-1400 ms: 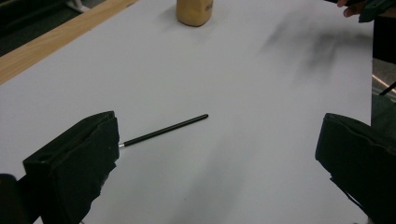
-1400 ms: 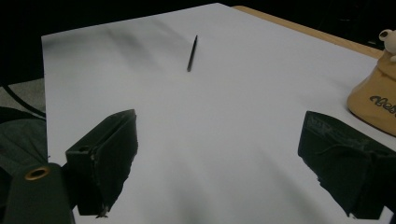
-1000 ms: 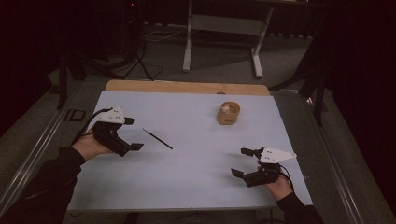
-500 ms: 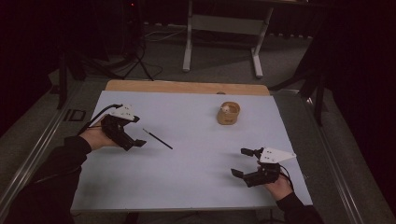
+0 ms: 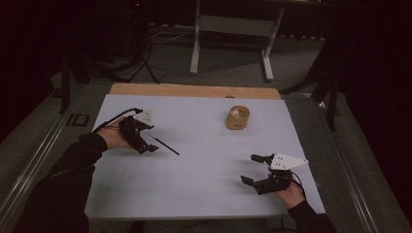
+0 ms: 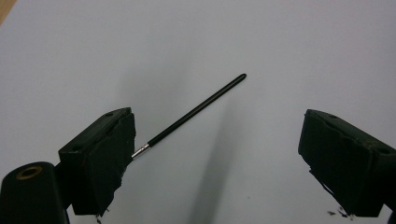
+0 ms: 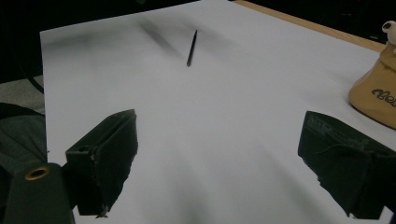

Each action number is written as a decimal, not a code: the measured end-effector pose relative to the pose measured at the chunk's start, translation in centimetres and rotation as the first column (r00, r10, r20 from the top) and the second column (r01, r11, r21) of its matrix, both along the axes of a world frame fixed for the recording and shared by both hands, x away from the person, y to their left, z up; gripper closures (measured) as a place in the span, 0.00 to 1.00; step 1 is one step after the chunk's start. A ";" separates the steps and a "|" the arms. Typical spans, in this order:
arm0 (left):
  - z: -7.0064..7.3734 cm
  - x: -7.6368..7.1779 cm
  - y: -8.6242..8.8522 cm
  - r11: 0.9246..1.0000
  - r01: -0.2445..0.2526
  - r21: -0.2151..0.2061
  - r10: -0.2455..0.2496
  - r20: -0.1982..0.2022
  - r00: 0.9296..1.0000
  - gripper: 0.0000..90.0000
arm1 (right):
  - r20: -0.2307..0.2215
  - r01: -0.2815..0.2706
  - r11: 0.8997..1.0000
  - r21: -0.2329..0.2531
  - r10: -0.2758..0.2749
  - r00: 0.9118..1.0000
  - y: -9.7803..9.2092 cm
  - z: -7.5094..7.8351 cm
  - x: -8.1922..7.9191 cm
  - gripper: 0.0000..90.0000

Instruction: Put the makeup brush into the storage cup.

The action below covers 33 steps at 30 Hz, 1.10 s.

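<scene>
the left gripper (image 5: 145, 141) sits over the left part of the white table (image 5: 204, 194), its jaws spread wide. a thin black stick (image 6: 196, 112) with a metal tip lies flat on the table between them, its tip end just beside the left jaw in the left gripper view. the right gripper (image 5: 255, 170) rests near the table's near right edge, jaws also spread and holding nothing. a tan pot (image 5: 237, 118) stands far right of centre, well apart from both.
</scene>
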<state>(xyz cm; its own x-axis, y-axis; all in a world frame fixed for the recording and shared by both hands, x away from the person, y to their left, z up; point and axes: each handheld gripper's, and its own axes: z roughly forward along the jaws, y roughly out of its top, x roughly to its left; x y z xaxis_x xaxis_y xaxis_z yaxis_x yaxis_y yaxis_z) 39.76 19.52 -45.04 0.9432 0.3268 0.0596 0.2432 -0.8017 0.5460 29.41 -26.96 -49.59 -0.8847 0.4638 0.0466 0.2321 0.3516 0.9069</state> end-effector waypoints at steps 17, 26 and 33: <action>-1.2 1.4 -1.6 0.992 0.097 0.080 -0.099 0.021 0.995 0.24 | -0.005 -0.003 1.000 -0.002 0.003 1.000 0.0 -0.1 0.0 0.13; -1.6 1.8 -2.2 0.978 0.149 0.143 -0.155 0.028 0.988 0.33 | -0.014 -0.004 1.000 0.004 0.004 1.000 0.0 -0.2 0.1 0.13; -2.1 2.1 -2.5 0.961 0.211 0.181 -0.225 0.060 0.973 0.44 | -0.018 -0.005 1.000 0.002 0.005 1.000 0.0 -0.2 0.1 0.13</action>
<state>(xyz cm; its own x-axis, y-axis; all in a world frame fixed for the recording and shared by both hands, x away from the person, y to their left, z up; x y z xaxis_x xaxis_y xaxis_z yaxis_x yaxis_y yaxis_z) 41.82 17.04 -47.17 0.9804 0.0924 0.1739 0.0142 -0.9140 0.4054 29.55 -26.93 -49.84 -0.8859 0.4595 0.0635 0.2469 0.3513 0.9031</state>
